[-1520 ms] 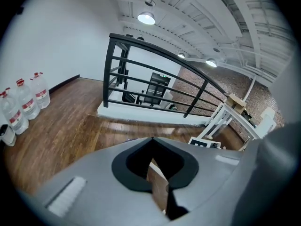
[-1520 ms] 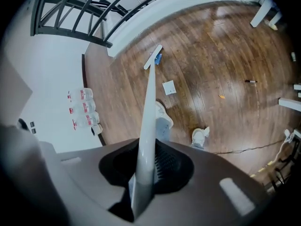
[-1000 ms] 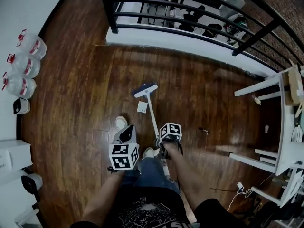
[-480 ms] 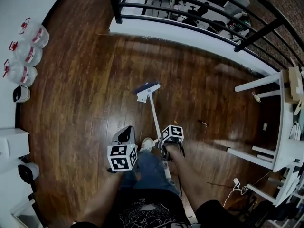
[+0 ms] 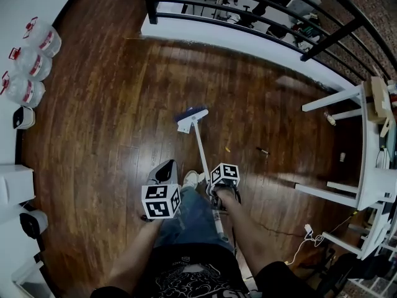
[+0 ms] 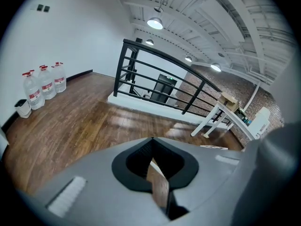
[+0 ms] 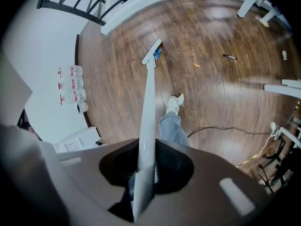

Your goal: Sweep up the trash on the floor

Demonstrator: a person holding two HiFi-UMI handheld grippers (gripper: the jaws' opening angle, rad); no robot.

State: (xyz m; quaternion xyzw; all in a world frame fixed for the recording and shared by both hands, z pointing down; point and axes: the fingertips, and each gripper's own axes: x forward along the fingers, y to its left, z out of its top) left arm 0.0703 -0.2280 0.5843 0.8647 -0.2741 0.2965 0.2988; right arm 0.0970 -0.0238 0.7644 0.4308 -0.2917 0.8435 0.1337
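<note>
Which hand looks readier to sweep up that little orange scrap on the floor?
Right, probably. The right claw is clamped on the broom handle, and the broom head is close to the orange scrap. The left claw is shut and holds nothing.

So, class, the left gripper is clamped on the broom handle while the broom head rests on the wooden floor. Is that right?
Not quite. The right gripper is the one clamped on the broom handle, as the right gripper view shows. The broom head does rest on the wooden floor.
</note>
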